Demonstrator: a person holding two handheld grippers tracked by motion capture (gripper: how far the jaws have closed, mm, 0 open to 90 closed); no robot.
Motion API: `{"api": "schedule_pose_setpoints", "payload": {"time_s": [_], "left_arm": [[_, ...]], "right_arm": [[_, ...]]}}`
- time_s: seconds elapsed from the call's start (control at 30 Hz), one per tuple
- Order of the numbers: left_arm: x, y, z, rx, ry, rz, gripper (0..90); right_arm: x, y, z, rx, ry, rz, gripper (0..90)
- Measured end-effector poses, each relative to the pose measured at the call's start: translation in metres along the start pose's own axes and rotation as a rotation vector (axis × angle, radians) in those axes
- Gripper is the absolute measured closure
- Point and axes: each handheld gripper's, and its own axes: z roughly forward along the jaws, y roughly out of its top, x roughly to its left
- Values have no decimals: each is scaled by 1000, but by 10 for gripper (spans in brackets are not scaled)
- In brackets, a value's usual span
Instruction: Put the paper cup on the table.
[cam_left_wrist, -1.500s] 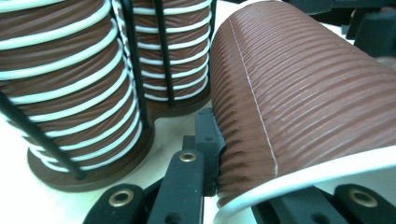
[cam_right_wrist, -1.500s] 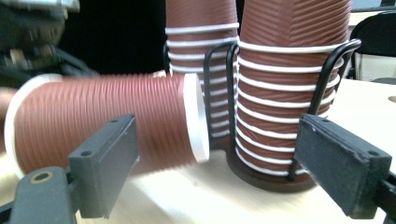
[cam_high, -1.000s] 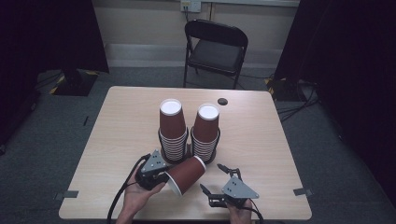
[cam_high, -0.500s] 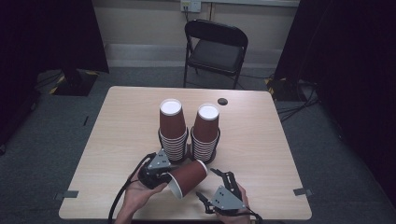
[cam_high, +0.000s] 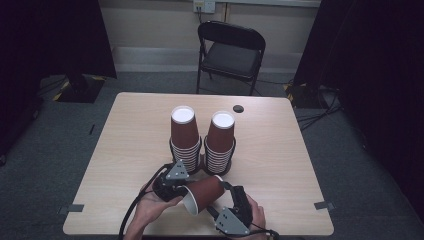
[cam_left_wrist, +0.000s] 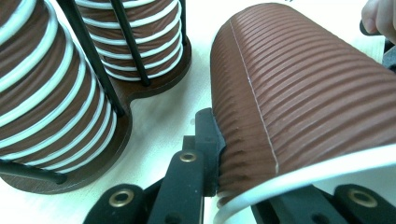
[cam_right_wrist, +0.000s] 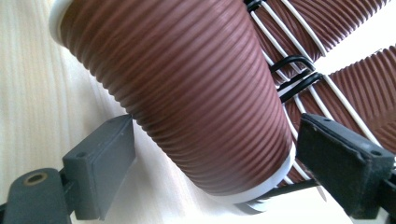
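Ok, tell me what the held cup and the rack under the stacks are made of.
Held cup: likely paper, matte brown ripple-wall, with a side seam and rolled white rim. Rack: base looks like dark brown wood or laminate, smooth; uprights look like thin black metal rod.

A light wooden table (cam_high: 125, 135) stands on grey carpet (cam_high: 45, 150). A small dark round disc (cam_high: 238, 108) lies near its far edge. Behind the table is a black folding chair (cam_high: 231, 52), before a pale wall with an outlet (cam_high: 203, 5).
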Motion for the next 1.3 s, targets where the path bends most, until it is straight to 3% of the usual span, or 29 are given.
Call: {"api": "schedule_pose_setpoints", "payload": {"time_s": [0.2, 0.27, 0.37, 0.47, 0.53, 0.6, 0.63, 0.8, 1.03, 1.3], "left_arm": [[3, 4, -1, 17, -6, -3, 858], [2, 5, 1, 11, -13, -24, 859], [4, 5, 2, 19, -16, -12, 860], [3, 7, 5, 16, -22, -27, 862], [3, 10, 6, 44, -26, -7, 863], [2, 14, 8, 47, -36, -12, 863], [1, 18, 10, 60, -48, 10, 864], [1, 25, 13, 60, -51, 10, 864], [-2, 26, 18, 59, -74, -4, 865], [-4, 26, 19, 39, -65, -8, 859]], "right_arm": [[3, 1, 6, 3, -14, -25, 106], [5, 2, 7, 7, -26, -40, 105], [7, 4, 9, 12, -30, -61, 102], [9, 7, 12, 21, -24, -100, 99], [11, 8, 14, 21, -16, -113, 97], [11, 11, 15, 11, -11, -120, 94], [11, 12, 16, 14, -11, -123, 91], [9, 14, 19, -9, -20, -97, 78], [10, 18, 24, -33, -2, -101, 79], [11, 24, 28, -40, 13, -111, 77]]}}
